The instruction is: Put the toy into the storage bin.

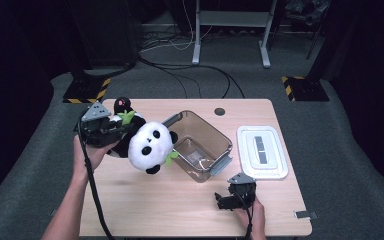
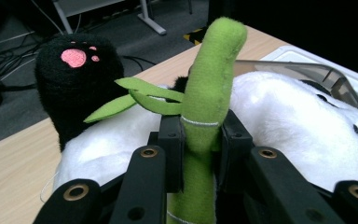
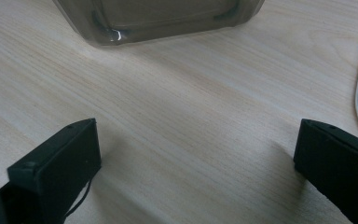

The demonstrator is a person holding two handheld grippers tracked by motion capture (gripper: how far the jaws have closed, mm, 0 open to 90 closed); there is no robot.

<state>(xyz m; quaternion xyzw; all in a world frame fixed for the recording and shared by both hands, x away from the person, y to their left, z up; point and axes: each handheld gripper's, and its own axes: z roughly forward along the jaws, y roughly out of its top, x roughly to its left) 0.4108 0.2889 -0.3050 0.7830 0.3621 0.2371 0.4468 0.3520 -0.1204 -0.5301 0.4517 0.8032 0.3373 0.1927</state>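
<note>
- Pale wooden table [image 1: 145, 205] is carrying a clear bin [image 1: 200, 145] and a white lid [image 1: 261, 151].
- Left gripper [image 2: 200, 140] is pinching the green bamboo stalk [image 2: 209, 88] of a plush panda [image 1: 147, 145], which is hanging just beyond its jaws, beside the bin.
- Right gripper [image 3: 191, 163] is resting with jaws wide apart on bare wood, the bin just ahead.

My left tongs [image 1: 111, 131] are clamped tight, raised in my left hand [image 1: 91, 152]; my right tongs [image 1: 230, 199] rest low, jaws spread wide.

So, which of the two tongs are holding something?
The left tongs: shut on the plush panda's green bamboo stalk. The right tongs stand open above bare table.
</note>
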